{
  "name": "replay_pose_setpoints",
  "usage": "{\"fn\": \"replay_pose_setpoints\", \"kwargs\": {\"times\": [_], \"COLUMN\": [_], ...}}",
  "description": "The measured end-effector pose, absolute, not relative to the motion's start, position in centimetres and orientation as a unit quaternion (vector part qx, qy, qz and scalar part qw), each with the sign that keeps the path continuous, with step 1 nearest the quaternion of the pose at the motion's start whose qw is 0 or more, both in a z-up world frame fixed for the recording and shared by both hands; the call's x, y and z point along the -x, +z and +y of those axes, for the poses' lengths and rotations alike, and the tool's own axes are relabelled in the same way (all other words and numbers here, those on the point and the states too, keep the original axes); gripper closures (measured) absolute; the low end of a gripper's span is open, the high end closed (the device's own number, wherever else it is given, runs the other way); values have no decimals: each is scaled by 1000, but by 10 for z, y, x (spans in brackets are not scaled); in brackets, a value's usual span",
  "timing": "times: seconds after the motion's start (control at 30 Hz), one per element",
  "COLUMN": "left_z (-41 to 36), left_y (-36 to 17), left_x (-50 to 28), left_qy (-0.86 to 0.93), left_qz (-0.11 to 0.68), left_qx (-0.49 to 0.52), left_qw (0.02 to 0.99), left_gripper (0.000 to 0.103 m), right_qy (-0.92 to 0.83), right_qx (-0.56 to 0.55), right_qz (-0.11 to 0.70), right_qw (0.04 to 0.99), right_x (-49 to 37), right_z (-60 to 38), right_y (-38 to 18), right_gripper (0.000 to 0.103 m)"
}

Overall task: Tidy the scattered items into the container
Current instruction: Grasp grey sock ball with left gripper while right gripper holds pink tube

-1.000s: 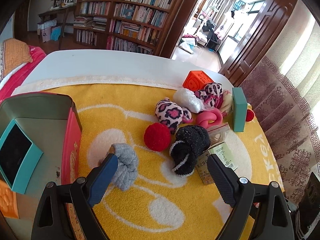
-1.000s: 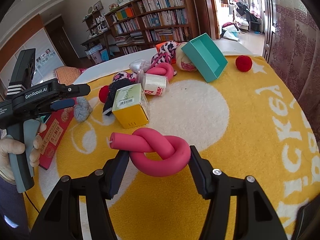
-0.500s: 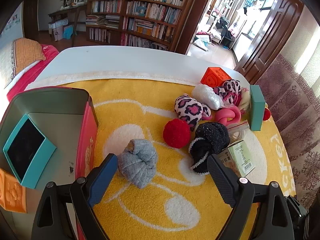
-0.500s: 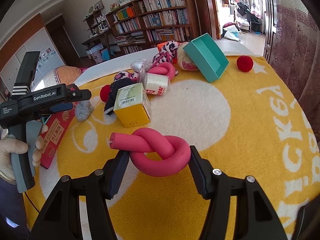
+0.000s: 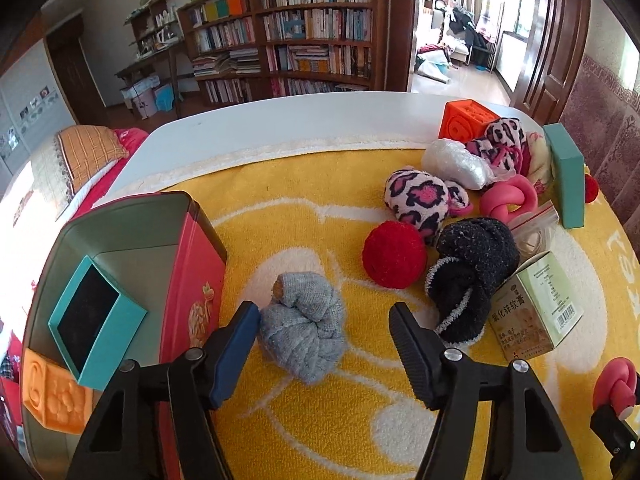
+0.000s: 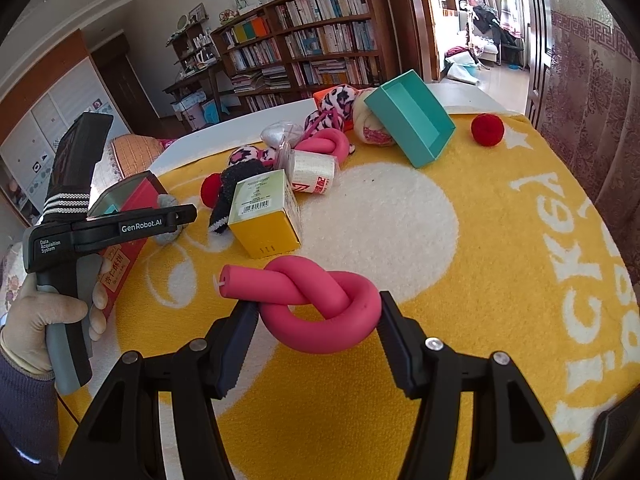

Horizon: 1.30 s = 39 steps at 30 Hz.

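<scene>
on the yellow towel, the left claw gapes around a grey sock bundle beside the red tin; only the right view shows the right claw clamping a pink foam knot.

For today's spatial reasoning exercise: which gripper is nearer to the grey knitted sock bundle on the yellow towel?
Left. The left gripper is open around the grey knitted sock bundle; the right gripper, shut on the pink knotted foam tube, sits well away.

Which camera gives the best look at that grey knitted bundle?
The left wrist view: the grey knitted bundle lies whole between the open left gripper fingers. In the right wrist view only a sliver peeks out behind that gripper.
</scene>
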State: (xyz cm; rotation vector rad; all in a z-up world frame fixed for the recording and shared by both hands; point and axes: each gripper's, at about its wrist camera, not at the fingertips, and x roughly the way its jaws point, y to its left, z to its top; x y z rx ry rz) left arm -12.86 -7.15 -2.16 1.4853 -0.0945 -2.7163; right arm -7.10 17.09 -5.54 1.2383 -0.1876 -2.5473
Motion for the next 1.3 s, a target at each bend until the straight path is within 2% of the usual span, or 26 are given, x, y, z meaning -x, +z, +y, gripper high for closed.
{"fn": "replay_pose_setpoints", "kwargs": {"times": [0.17, 0.23, 0.3, 0.4, 0.77, 1.3], "left_z": [-60, -61, -69, -82, -69, -67], "left_y": [-36, -36, -32, -24, 0, 14], "left_x": [134, 135, 136, 137, 106, 75], "left_qy": [-871, -874, -878, -886, -907, -916], "left_qz": [-115, -122, -111, -65, -18, 2], "left_qx": [-475, -468, -460, -456, -422, -400], "left_qw": [40, 49, 64, 53, 2, -11], "left_gripper": [36, 42, 60, 62, 62, 62], "right_qy": [-889, -890, -894, -897, -899, -894], "right_qx": [-428, -426, -420, -416, -408, -422], "right_qz": [-68, -68, -62, -64, -77, -74], "right_qw": [151, 149, 145, 140, 140, 131], "right_x": [70, 70, 69, 69, 70, 75], "right_z": [173, 173, 173, 174, 180, 178], "right_y": [-53, -53, -52, -51, -50, -62], "right_gripper": [39, 39, 39, 39, 39, 39]}}
